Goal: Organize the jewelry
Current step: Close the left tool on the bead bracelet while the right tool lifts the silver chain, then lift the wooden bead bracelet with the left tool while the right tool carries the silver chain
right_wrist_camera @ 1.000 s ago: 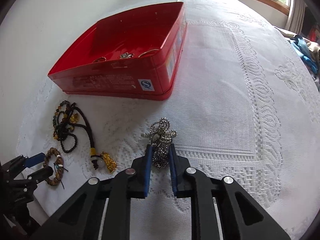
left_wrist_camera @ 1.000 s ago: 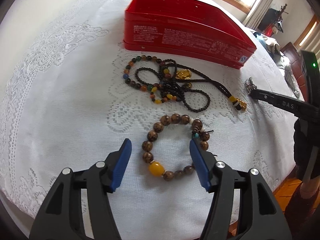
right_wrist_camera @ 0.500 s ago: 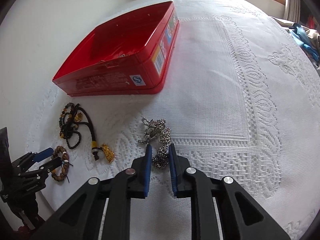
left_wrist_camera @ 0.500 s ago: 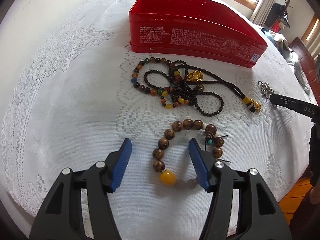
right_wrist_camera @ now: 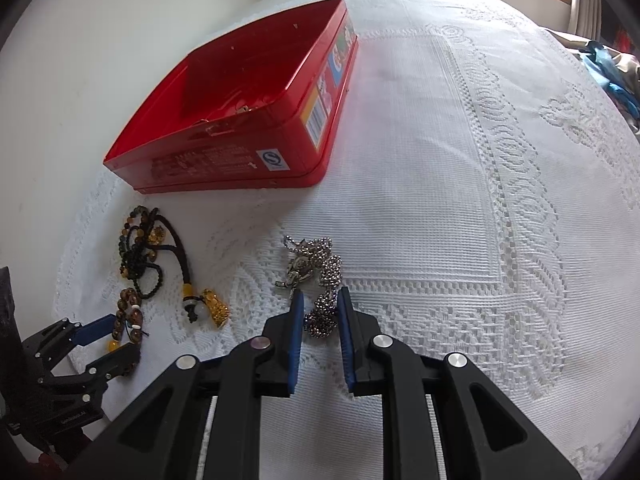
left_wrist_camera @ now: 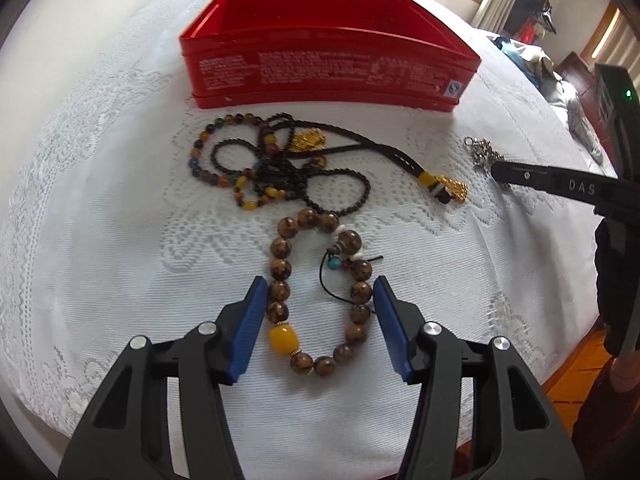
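A brown bead bracelet (left_wrist_camera: 280, 268) with one yellow bead lies on the white lace tablecloth (left_wrist_camera: 100, 240). My left gripper (left_wrist_camera: 319, 292) straddles it. Its jaws are closing, and the blue pads touch beads on both sides, so the loop is squeezed narrow. The right wrist view shows the same left gripper (right_wrist_camera: 108, 340) at the bracelet (right_wrist_camera: 130, 312). My right gripper (right_wrist_camera: 320, 304) is shut on a bunched silver chain (right_wrist_camera: 316, 264) that rests on the cloth. An open red tin (right_wrist_camera: 256, 92) stands behind, with small metal pieces inside.
A tangle of dark and coloured bead necklaces (left_wrist_camera: 280, 168) with a gold pendant (left_wrist_camera: 454, 188) lies between the bracelet and the red tin (left_wrist_camera: 328, 68). The table edge runs close behind both grippers. Bare cloth stretches to the right of the tin (right_wrist_camera: 480, 160).
My left gripper slid sideways so the bracelet sits centred between its jaws, which have narrowed onto it. The right gripper stays on the silver chain in much the same place.
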